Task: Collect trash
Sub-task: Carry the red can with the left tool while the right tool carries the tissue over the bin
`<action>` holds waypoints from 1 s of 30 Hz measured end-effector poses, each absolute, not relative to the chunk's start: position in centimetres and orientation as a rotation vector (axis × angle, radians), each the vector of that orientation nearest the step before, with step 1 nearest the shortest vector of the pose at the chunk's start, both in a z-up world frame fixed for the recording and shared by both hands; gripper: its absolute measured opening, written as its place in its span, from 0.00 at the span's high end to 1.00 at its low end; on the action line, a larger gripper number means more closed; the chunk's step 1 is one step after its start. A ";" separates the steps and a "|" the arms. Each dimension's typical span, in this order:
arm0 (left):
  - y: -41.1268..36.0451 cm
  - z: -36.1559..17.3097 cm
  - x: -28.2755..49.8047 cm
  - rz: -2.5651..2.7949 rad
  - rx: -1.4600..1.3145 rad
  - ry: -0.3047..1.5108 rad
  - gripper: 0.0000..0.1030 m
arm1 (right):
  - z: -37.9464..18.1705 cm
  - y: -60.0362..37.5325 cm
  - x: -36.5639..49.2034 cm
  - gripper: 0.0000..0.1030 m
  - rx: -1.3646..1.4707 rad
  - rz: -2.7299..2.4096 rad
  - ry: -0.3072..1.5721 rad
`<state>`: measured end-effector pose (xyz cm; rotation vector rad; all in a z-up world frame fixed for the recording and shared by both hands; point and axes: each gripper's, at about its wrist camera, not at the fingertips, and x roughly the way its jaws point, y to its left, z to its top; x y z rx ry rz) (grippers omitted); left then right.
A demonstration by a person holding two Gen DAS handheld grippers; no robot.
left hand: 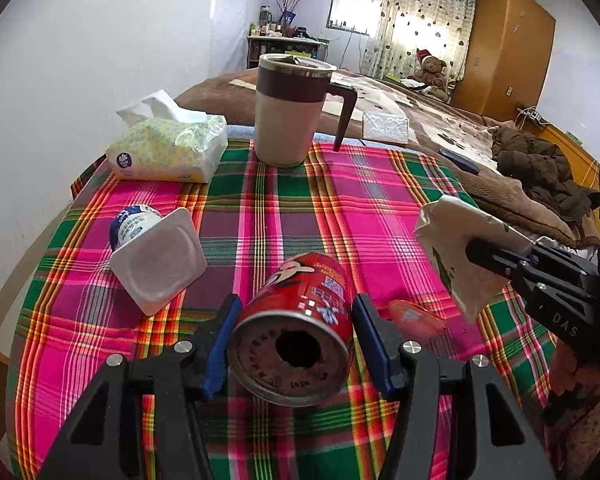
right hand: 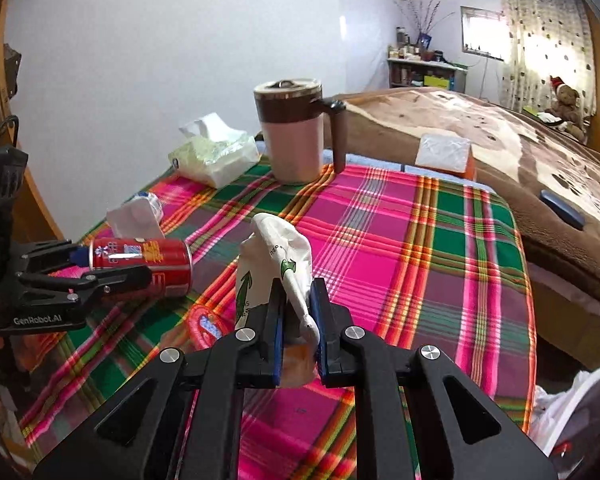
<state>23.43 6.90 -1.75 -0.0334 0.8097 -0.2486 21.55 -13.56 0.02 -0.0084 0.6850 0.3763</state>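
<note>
— While the left tongs (left hand: 296, 320) sit low over the table (left hand: 292, 208), what have they got?

— A red can (left hand: 296, 320), lying on its side with its opened end towards the camera. The blue pads (left hand: 370, 340) stand on either side of it; the left one looks to be touching, but beside the right pad I can't swear there's contact. From the right wrist view the can (right hand: 140, 266) appears lifted between the black fingers, so I'd say they're gripping it.

— And the right tongs (right hand: 296, 320)?

— Clenched on a crumpled white wrapper (right hand: 276, 264) with green arrows printed on it. It sticks up between the blue pads, held above the plaid cloth, out to the right of the can.

— Anything else still lying about?

— A white yogurt cup (left hand: 156, 256), tipped on its side left of the can, foil lid facing us. A small red packet (left hand: 416, 320) lies flat on the cloth just right of the can, between the two tongs.

— What's further back?

— A tissue pack (left hand: 168, 144) at the far left edge, a sheet poking out of the top. Beside it a tall mug (left hand: 292, 112) with a brown band and handle, upright near the far edge. Beyond the table is a bed (left hand: 420, 120) under a brown blanket, and a teddy bear (left hand: 430, 70) sits by the curtain.
</note>
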 end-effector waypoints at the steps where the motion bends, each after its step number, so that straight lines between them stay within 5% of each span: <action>1: 6.8 -1.7 23.2 -0.249 -0.035 0.809 0.43 | 0.2 -13.7 21.3 0.88 -0.001 0.370 0.677; 30: 0.7 2.9 18.2 -0.334 -0.003 0.675 0.46 | 2.8 -19.6 15.7 0.88 0.133 0.227 0.546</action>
